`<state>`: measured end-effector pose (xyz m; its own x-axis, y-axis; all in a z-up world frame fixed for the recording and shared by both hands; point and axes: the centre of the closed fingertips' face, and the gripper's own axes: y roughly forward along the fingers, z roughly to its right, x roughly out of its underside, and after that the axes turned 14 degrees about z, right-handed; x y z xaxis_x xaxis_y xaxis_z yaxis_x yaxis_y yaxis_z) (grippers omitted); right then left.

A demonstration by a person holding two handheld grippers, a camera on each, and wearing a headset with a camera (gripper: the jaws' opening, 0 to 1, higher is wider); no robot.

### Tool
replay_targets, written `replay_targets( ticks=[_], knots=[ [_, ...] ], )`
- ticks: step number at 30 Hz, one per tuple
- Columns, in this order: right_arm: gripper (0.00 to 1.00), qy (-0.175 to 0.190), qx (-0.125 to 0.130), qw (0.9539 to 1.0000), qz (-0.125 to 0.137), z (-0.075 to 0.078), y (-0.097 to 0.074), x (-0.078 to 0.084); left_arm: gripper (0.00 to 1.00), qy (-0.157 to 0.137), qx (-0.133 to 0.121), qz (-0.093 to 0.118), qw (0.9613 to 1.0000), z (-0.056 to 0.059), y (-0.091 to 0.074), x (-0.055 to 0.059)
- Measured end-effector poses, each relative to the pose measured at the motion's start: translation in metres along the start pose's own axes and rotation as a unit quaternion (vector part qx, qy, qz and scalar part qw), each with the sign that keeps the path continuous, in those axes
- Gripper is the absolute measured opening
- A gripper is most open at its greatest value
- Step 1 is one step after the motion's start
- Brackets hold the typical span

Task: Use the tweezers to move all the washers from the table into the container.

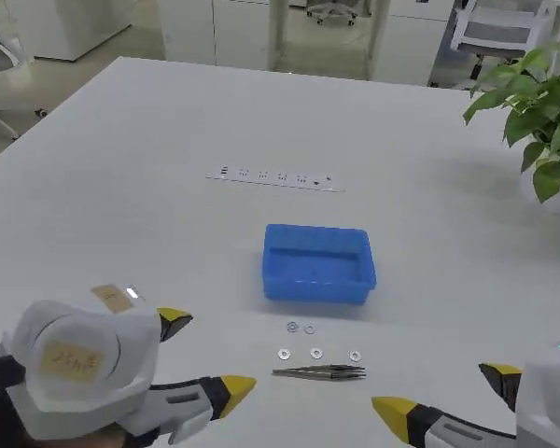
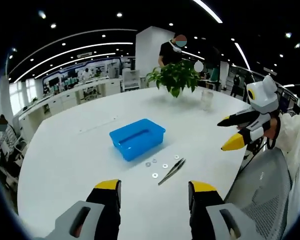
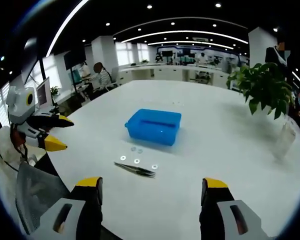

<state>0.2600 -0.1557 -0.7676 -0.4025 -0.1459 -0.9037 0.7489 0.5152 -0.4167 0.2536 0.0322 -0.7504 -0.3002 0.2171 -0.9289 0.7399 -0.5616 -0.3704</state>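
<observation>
Beside the tweezers lie 5 washers.

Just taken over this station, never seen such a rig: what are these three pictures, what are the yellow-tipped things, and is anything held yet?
No robot arm here: a person holds a two-jaw gripper in each hand. The head view comes from their headset and shows the left gripper and right gripper at the bottom. The two round pictures come from cameras riding on each gripper, looking along its yellow-tipped jaws. On the white table lie a blue container, five washers in front of it, and tweezers nearest the person. Both grippers are open and hold nothing; the tweezers lie untouched.
</observation>
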Motion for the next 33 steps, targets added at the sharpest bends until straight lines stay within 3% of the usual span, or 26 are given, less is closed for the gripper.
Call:
replay_targets(
  ticks=[8, 13, 17, 20, 26, 33],
  knots=[
    [0.78, 0.008, -0.008, 0.9999, -0.011, 0.000, 0.001, 0.007, 0.37, 0.031, 0.053, -0.032, 0.9976, 0.003, 0.030, 0.008],
    [0.78, 0.007, -0.011, 0.9998, -0.016, -0.001, 0.002, 0.011, 0.30, 0.053, 0.087, -0.054, 0.9933, 0.005, 0.046, 0.014],
    [0.77, 0.012, -0.011, 0.9997, -0.020, 0.000, 0.003, 0.016, 0.23, 0.075, 0.109, -0.079, 0.9882, 0.005, 0.058, 0.025],
    [0.77, 0.017, -0.012, 0.9995, -0.024, -0.001, 0.004, 0.019, 0.23, 0.092, 0.132, -0.103, 0.9815, 0.008, 0.066, 0.038],
    [0.77, 0.021, -0.011, 0.9992, -0.031, -0.001, 0.005, 0.026, 0.20, 0.113, 0.162, -0.128, 0.9719, 0.012, 0.080, 0.052],
    [0.77, 0.028, -0.010, 0.9987, -0.042, -0.001, 0.006, 0.033, 0.14, 0.108, 0.182, -0.157, 0.9646, 0.013, 0.095, 0.073]
  ],
)
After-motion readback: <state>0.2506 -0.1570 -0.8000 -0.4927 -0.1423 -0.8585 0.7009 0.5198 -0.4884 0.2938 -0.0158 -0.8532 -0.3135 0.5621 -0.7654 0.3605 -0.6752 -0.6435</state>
